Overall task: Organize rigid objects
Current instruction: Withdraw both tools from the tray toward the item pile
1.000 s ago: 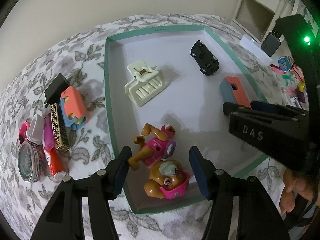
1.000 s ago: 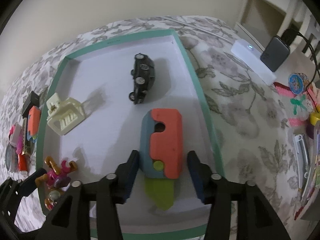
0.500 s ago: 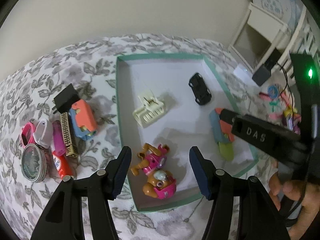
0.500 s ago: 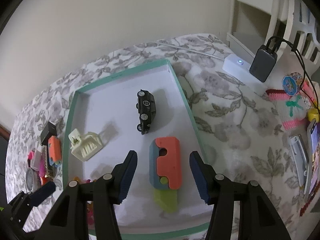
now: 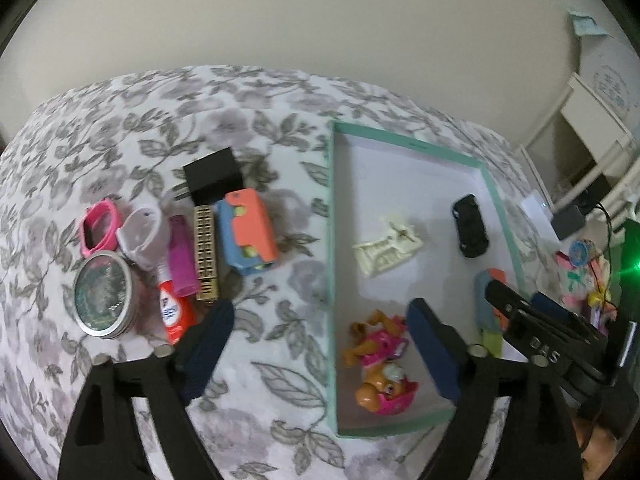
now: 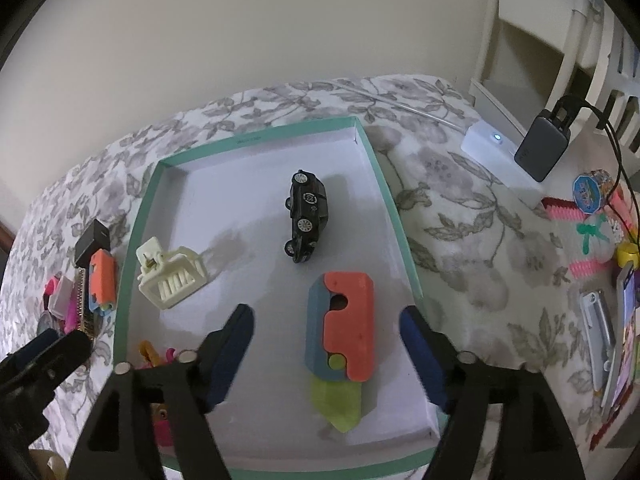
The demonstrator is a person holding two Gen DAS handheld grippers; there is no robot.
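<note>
A green-rimmed white tray (image 6: 384, 176) (image 5: 331, 216) holds a black toy car (image 6: 306, 214) (image 5: 470, 226), a cream hair claw (image 6: 172, 274) (image 5: 388, 254), an orange-and-blue toy knife (image 6: 342, 332) and a pink-and-brown pup figure (image 5: 380, 364). My left gripper (image 5: 320, 356) is open and empty, above the tray's left rim. My right gripper (image 6: 326, 356) is open and empty, above the toy knife. A second orange-and-blue toy (image 5: 250, 236), a gold harmonica (image 5: 206, 254), a round tin (image 5: 104, 294) and small bottles lie left of the tray.
A floral cloth (image 5: 160, 120) covers the surface. A white box (image 6: 496, 152) with a grey charger (image 6: 542, 150), pink trinkets (image 6: 592, 216) and a nail clipper (image 6: 598, 332) lie right of the tray. White furniture (image 6: 540, 32) stands behind.
Both grippers have risen and drawn back from the tray. The left one has swung left, from over the pup figure to the tray's left rim.
</note>
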